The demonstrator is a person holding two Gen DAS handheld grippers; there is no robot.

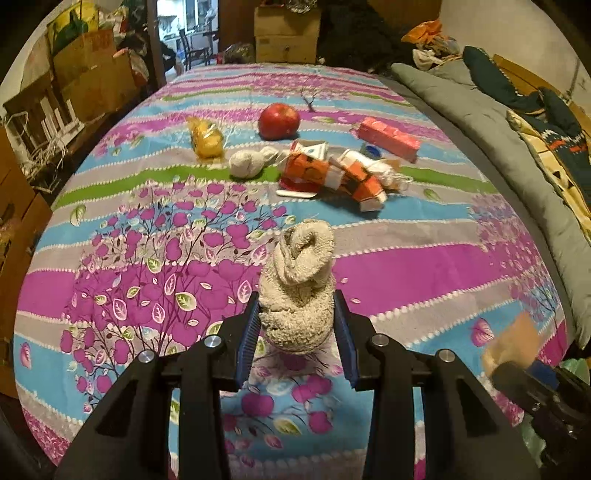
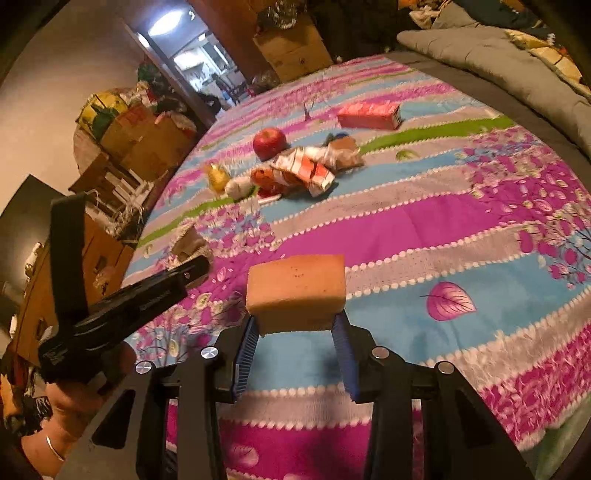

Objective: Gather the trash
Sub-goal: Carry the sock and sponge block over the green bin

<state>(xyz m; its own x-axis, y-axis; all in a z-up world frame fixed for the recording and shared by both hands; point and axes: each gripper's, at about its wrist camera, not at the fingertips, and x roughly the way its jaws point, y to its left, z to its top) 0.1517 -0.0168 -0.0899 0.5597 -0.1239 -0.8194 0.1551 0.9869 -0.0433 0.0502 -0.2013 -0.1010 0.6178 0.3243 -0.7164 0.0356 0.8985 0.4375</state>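
My left gripper [image 1: 297,314] is shut on a crumpled beige cloth [image 1: 299,273] and holds it above the floral sheet [image 1: 406,266]. My right gripper [image 2: 297,325] is shut on an orange sponge block [image 2: 295,288], also held above the sheet. In the left wrist view the sponge [image 1: 511,343] shows blurred at the right edge. Farther out lie torn orange-and-white cartons [image 1: 332,173], a white wad [image 1: 249,162], a yellow wrapper [image 1: 207,138], a red apple [image 1: 279,121] and a pink box [image 1: 388,138]. The right wrist view shows the left gripper [image 2: 192,266] with the cloth [image 2: 188,240].
A grey quilt [image 1: 480,122] and clothes lie along the right side. Cardboard boxes [image 1: 92,74] stand to the left and more boxes [image 1: 286,33] at the far end. An open doorway [image 1: 184,29] is at the back left.
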